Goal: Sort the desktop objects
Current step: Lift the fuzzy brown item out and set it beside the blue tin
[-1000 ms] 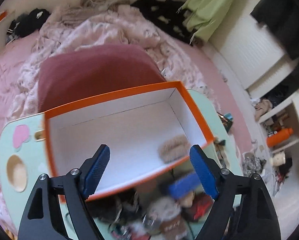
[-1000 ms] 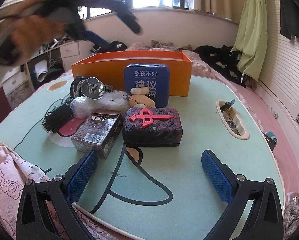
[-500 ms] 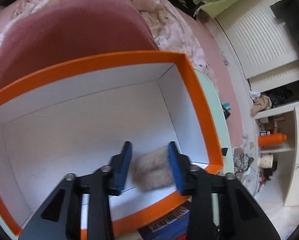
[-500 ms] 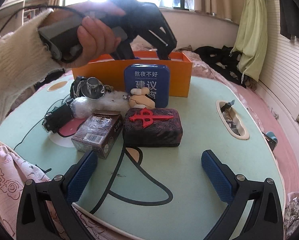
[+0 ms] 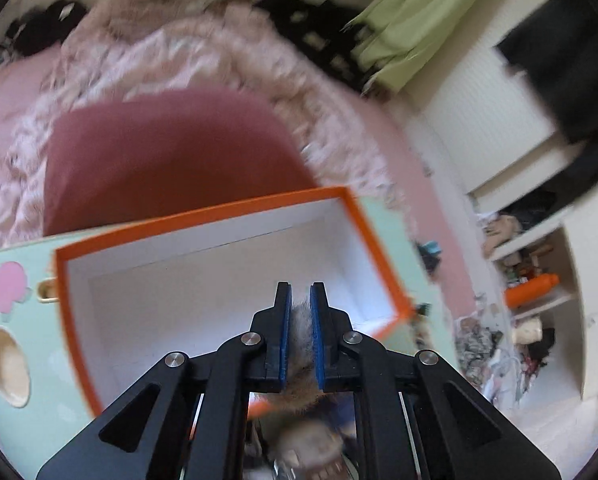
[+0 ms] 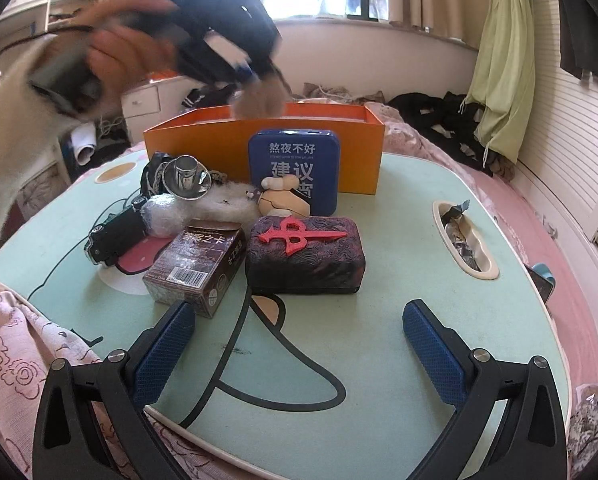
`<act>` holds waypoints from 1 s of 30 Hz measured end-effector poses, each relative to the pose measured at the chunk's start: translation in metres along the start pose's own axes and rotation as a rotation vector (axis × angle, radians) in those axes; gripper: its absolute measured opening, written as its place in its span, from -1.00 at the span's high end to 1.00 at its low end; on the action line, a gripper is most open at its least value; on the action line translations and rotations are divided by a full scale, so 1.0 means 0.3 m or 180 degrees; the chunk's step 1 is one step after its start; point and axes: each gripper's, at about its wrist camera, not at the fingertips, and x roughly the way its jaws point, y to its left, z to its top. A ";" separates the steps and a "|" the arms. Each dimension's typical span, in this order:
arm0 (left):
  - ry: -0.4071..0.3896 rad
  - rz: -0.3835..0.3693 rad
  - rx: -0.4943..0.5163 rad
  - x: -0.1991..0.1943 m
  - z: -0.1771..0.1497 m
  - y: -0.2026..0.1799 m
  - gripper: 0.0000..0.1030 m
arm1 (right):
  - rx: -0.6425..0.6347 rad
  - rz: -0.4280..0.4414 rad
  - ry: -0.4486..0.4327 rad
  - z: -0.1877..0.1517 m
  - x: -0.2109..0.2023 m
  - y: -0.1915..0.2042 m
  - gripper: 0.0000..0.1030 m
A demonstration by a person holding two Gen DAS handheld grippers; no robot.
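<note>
My left gripper [image 5: 300,300] is shut on a beige furry pompom [image 5: 299,360], lifted above the orange box [image 5: 203,220] with white walls. In the right wrist view the same pompom [image 6: 259,100] hangs blurred just over the orange box's [image 6: 227,148] rim, under a person's hand [image 6: 115,48]. My right gripper [image 6: 299,340] stands open low over the mint-green table [image 6: 399,248], nothing between its fingers. In front of it lie a dark patterned case with a red emblem [image 6: 305,256], a brown card box [image 6: 197,264] and a blue tin [image 6: 295,168].
A small doll [image 6: 283,200], a white fluffy item [image 6: 203,204], a metal cup [image 6: 186,178] and a black toy car [image 6: 115,236] crowd the table's left. A recessed slot [image 6: 465,244] holds wrappers at the right. Pink bedding [image 5: 179,64] surrounds the table.
The left gripper dropped into the orange box, shut on the furry pompom and has lifted it above the rim. The right gripper has stayed still.
</note>
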 end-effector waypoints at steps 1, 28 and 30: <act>-0.0047 -0.0034 0.0037 -0.029 -0.016 -0.012 0.81 | 0.0001 0.0000 -0.0001 0.000 0.001 0.001 -1.00; -0.0593 0.0976 0.0936 -0.163 -0.682 -0.002 -0.15 | 0.0045 -0.0051 -0.0016 -0.006 0.002 -0.003 -1.00; -0.0552 0.0913 0.0896 -0.141 -0.706 0.005 -0.15 | 0.0049 -0.0055 -0.0017 -0.007 0.002 -0.004 -1.00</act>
